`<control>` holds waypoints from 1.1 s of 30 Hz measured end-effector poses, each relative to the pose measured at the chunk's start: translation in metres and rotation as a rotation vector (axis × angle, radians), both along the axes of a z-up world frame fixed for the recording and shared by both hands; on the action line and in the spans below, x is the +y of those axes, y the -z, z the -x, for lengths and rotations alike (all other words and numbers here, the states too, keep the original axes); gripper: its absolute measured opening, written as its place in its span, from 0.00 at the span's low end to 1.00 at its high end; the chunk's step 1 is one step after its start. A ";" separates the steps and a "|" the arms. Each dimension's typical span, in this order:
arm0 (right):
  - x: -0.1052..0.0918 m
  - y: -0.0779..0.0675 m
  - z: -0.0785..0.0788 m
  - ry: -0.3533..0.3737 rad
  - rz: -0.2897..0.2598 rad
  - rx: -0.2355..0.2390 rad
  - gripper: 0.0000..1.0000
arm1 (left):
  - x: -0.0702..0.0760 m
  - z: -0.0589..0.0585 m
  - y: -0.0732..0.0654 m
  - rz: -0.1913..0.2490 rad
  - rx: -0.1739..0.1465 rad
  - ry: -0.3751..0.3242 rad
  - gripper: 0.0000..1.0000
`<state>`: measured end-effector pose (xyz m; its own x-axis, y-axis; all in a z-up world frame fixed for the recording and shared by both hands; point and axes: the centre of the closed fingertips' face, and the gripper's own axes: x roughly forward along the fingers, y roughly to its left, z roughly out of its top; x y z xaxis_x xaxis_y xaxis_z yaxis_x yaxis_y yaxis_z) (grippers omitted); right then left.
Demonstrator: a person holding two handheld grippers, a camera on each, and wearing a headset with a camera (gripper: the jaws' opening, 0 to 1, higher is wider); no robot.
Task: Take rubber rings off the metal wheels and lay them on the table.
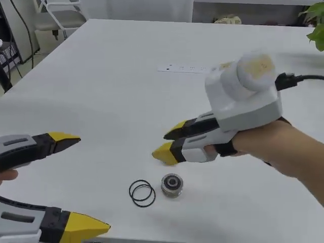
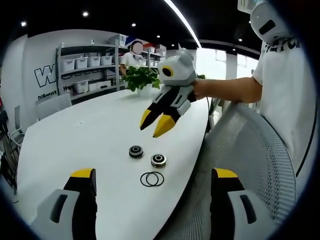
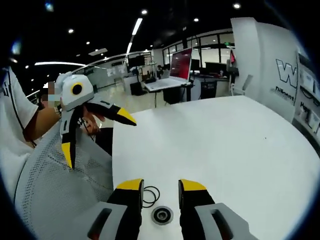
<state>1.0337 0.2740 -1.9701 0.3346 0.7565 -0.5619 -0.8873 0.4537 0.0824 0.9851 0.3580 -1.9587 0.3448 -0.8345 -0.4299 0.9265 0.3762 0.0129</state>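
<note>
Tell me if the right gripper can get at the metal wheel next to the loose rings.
Probably yes. The right gripper hovers close over the metal wheel with its jaws open, and nothing lies between them. The rubber rings lie beside the wheel, clear of the path.

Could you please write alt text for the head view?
Two black rubber rings lie overlapping on the white table beside a metal wheel. The right gripper, held in a hand, hovers open beyond them; the left gripper, open wide, is at lower left.
</note>
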 end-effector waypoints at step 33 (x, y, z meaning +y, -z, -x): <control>-0.034 -0.003 -0.066 0.024 -0.095 -0.115 0.33 | -0.069 -0.082 -0.058 -0.050 -0.139 0.234 0.93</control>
<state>1.0995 0.2405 -1.9667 0.4116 0.7955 -0.4448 -0.8822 0.4702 0.0245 1.0670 0.2892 -1.9012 0.2041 -0.8774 -0.4342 0.9760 0.1482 0.1593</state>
